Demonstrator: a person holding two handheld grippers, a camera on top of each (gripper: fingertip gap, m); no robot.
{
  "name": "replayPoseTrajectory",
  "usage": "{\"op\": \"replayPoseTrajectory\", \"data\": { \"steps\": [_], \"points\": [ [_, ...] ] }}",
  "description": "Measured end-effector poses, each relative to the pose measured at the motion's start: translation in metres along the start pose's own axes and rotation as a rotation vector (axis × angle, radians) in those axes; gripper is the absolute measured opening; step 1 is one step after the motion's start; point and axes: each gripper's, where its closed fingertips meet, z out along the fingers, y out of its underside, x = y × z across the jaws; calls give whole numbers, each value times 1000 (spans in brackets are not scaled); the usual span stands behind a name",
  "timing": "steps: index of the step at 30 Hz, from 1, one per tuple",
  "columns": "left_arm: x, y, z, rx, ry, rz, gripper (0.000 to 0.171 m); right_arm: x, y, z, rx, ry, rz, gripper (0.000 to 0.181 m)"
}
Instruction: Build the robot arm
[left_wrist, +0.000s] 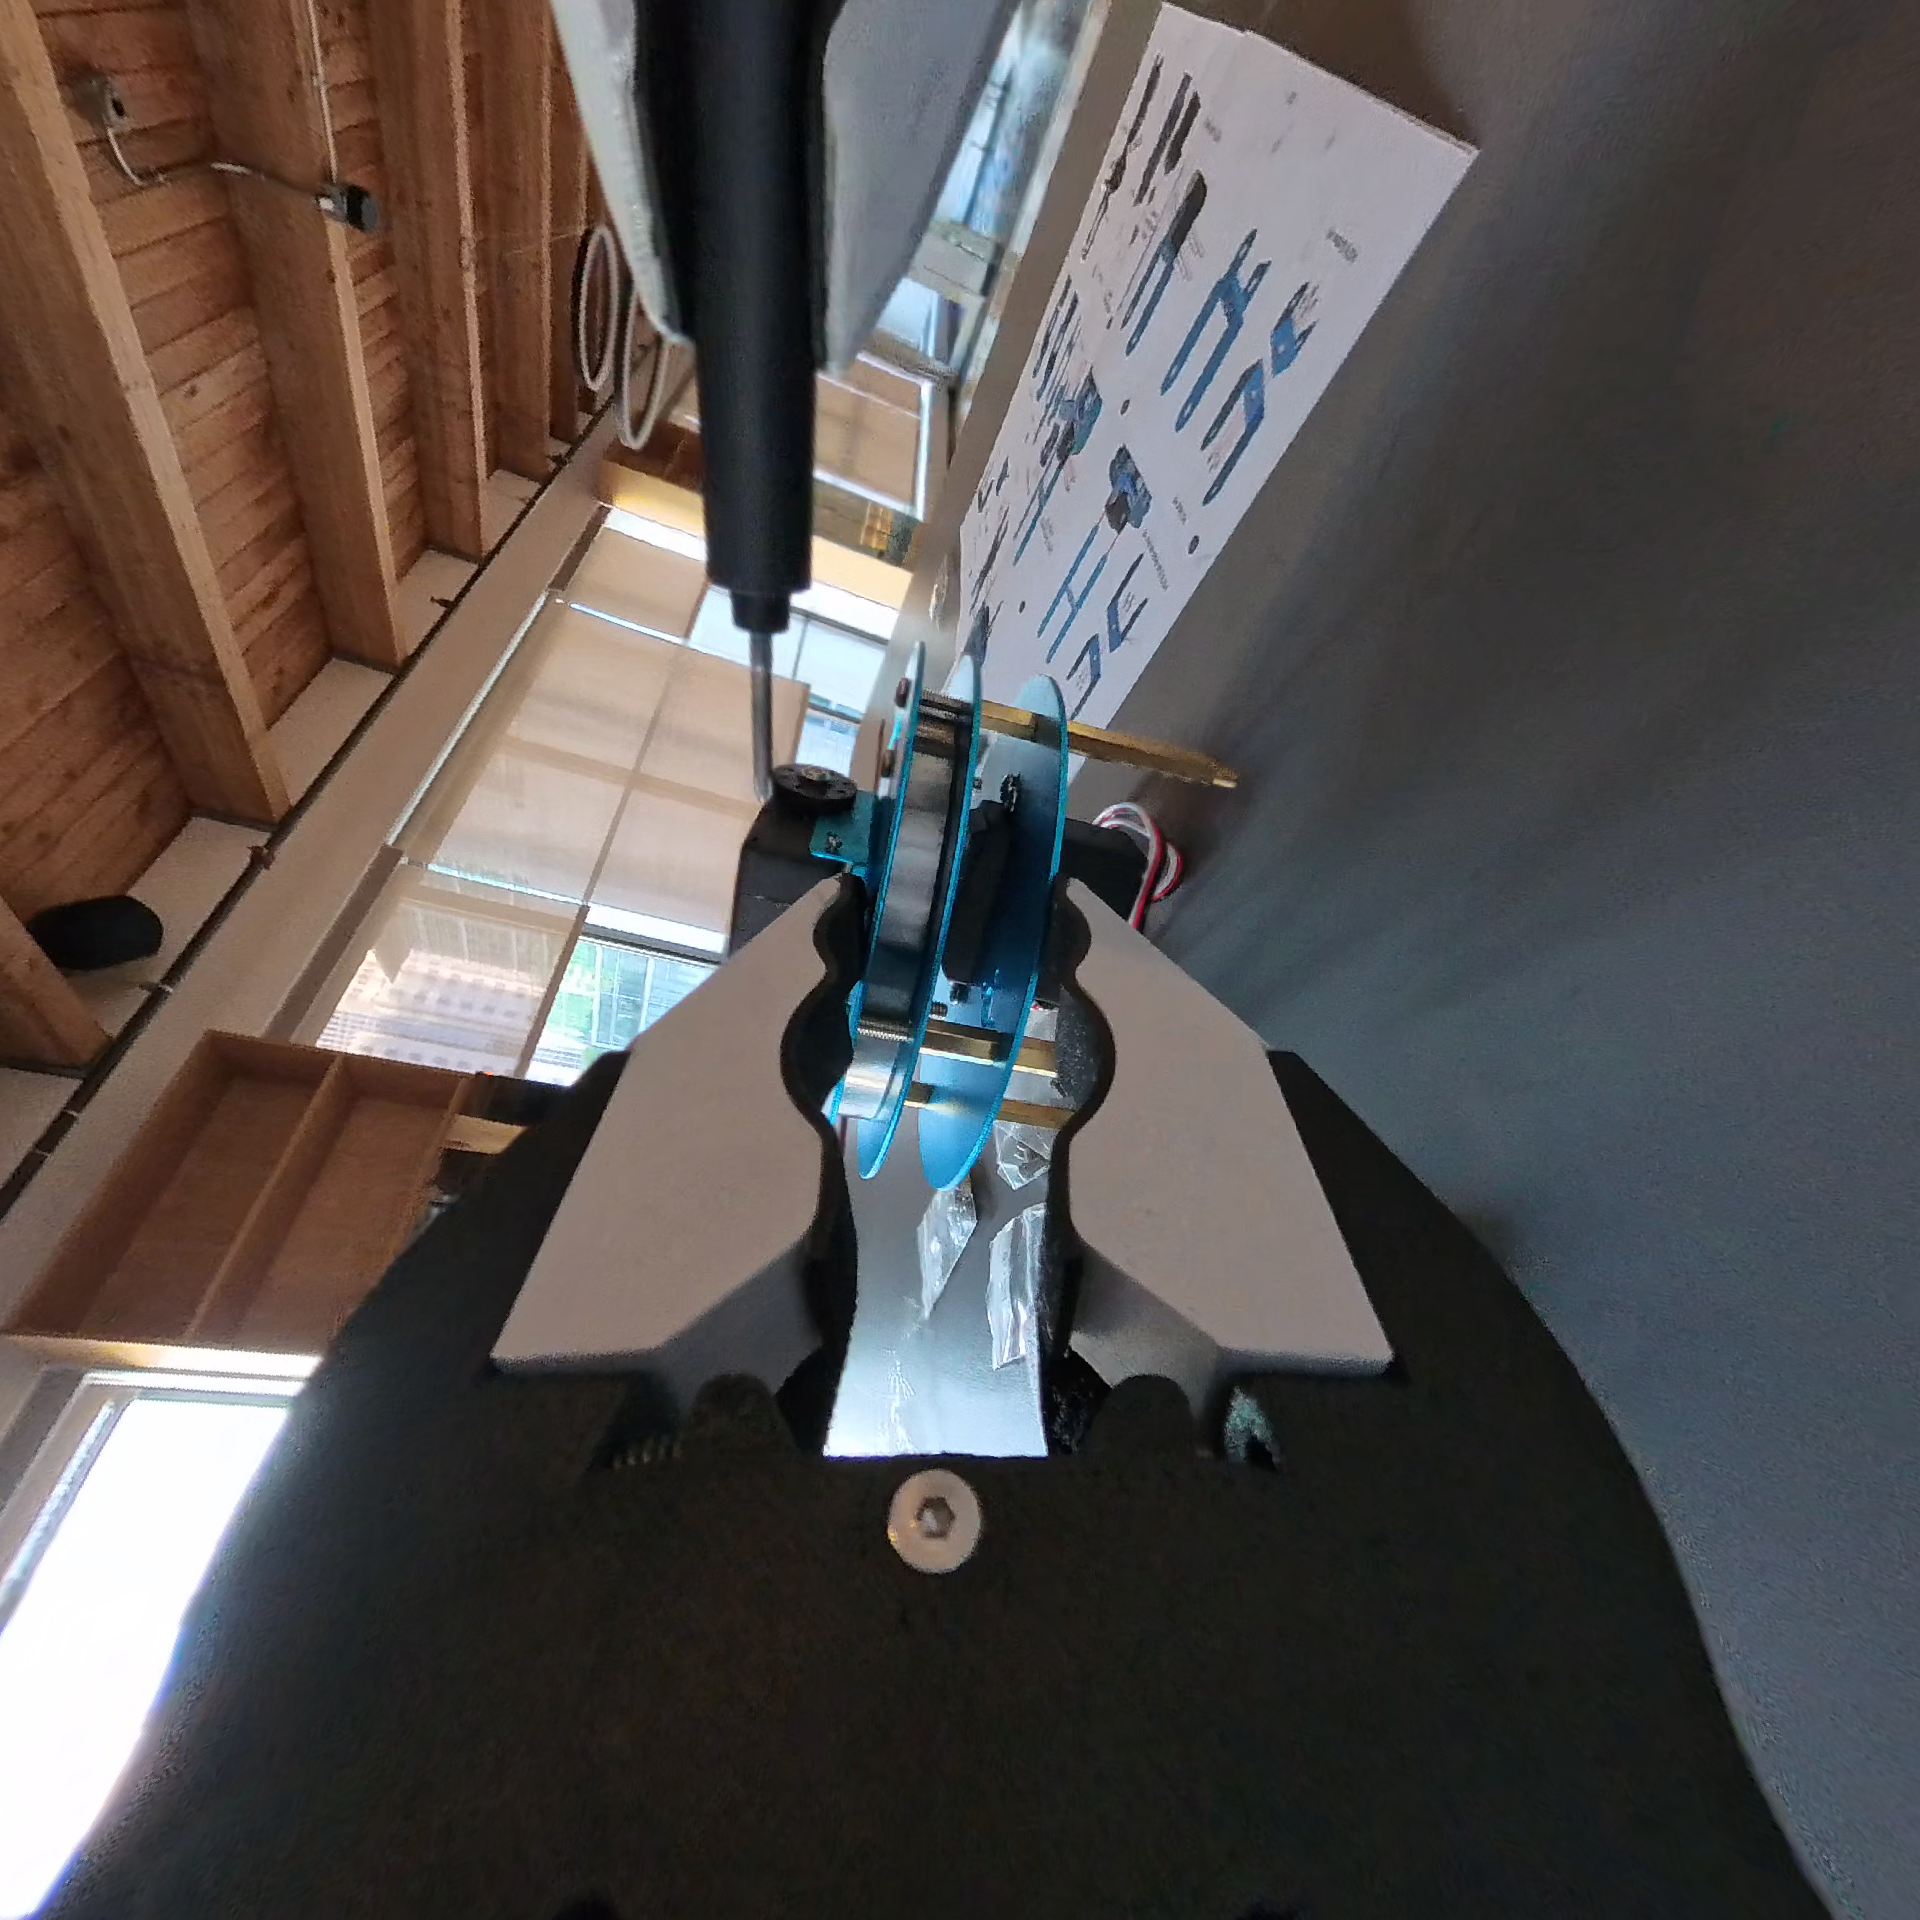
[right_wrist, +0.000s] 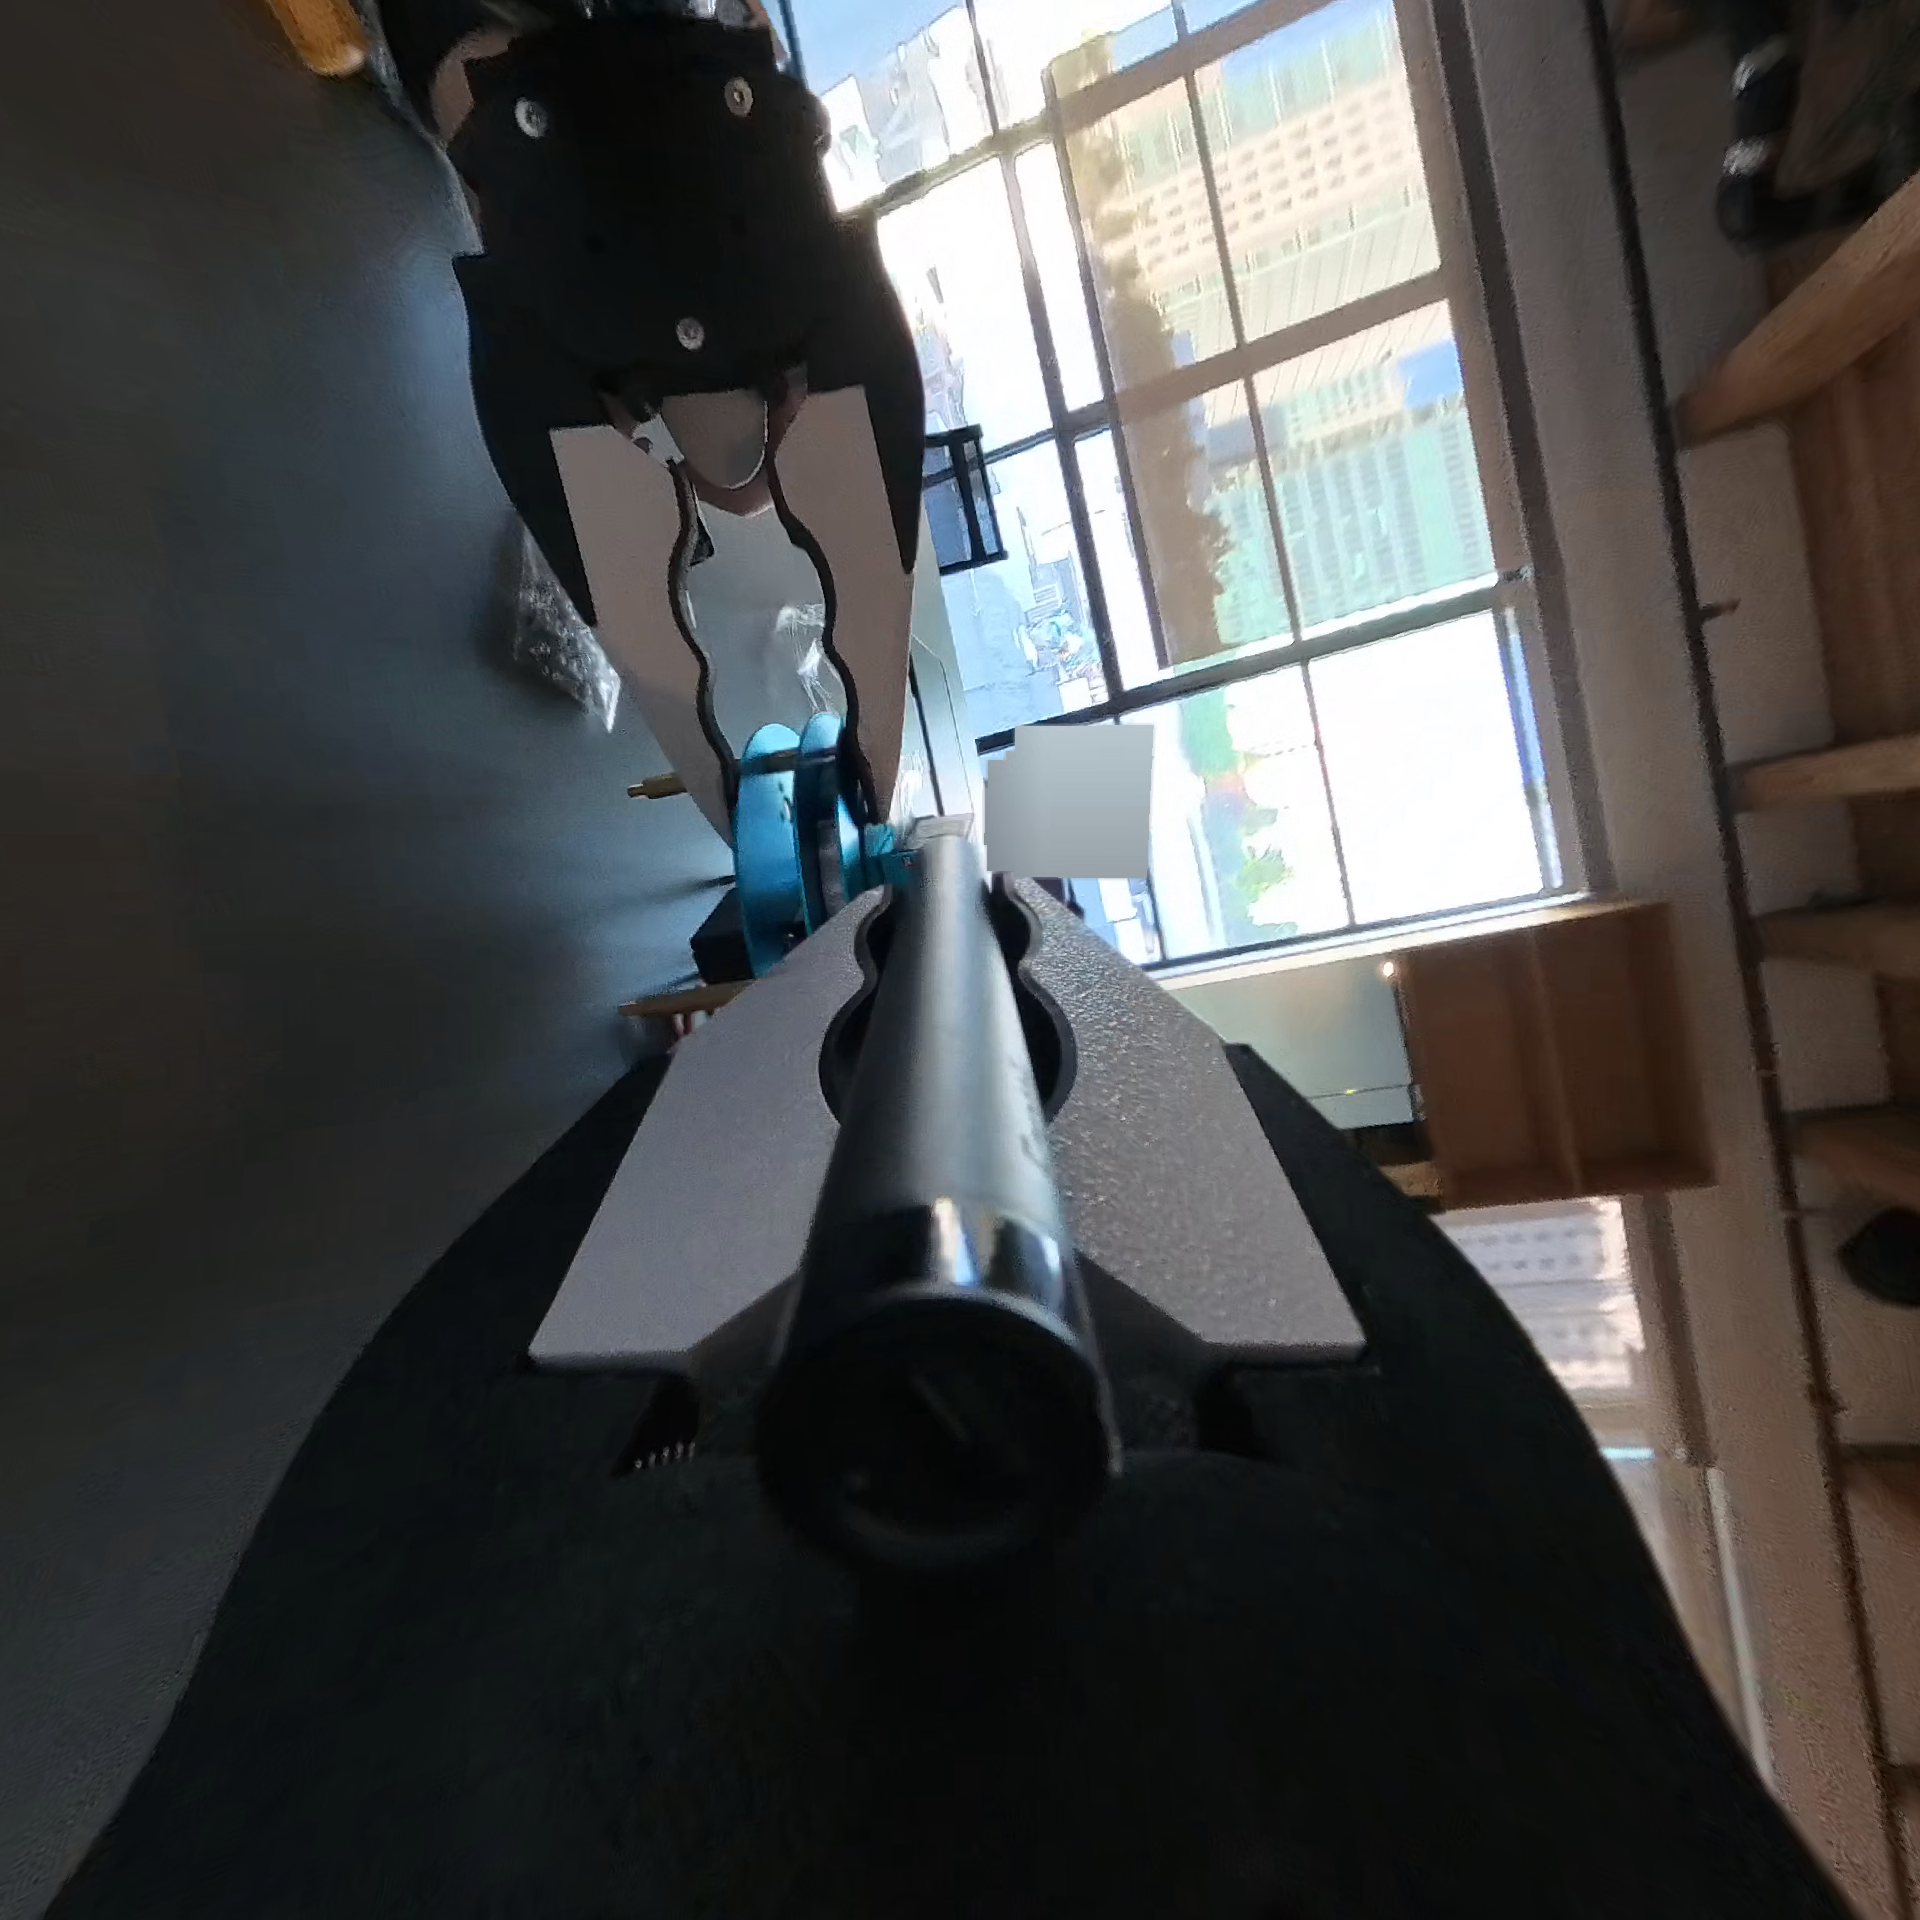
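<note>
My left gripper (left_wrist: 956, 894) is shut on a blue acrylic disc assembly (left_wrist: 940, 831) with black servo blocks and brass standoffs, held on edge above the grey table (left_wrist: 1558, 935). My right gripper (right_wrist: 945, 899) is shut on a black screwdriver (right_wrist: 956, 1091) that lies along its fingers. In the left wrist view the screwdriver (left_wrist: 748, 312) comes in from the top. Its metal tip rests at a small black round hub (left_wrist: 810, 779) on the assembly's upper servo. The right wrist view shows the left gripper (right_wrist: 800, 800) ahead, closed on the blue assembly (right_wrist: 774, 831).
A white printed diagram sheet (left_wrist: 1195, 395) lies on the table behind the assembly. Small clear plastic bags (left_wrist: 1013, 1278) lie under the left gripper, and a bag of small parts (right_wrist: 551, 634) lies beside it. A wooden box (right_wrist: 1538, 1049) stands by the windows (right_wrist: 1299, 520). There is about 8 cm between the tips of the two grippers.
</note>
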Motion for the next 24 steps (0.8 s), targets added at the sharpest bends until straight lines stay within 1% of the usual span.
{"op": "replayPoseTrajectory", "data": {
  "steps": [3,9,13,18,24],
  "points": [
    [2,0,-1,1,-2,8,34,2,5,-1,14,6,-39,15],
    [2,1,0,0,3,1,34,-18,8,3,6,-38,-205,16],
    [2,1,0,2,8,0,34,-22,8,6,3,-10,-282,17],
    [3,2,0,4,10,-2,34,-25,11,5,-4,-4,-294,17],
    [6,1,0,16,14,8,34,-25,9,5,3,13,-299,17]
  ]
}}
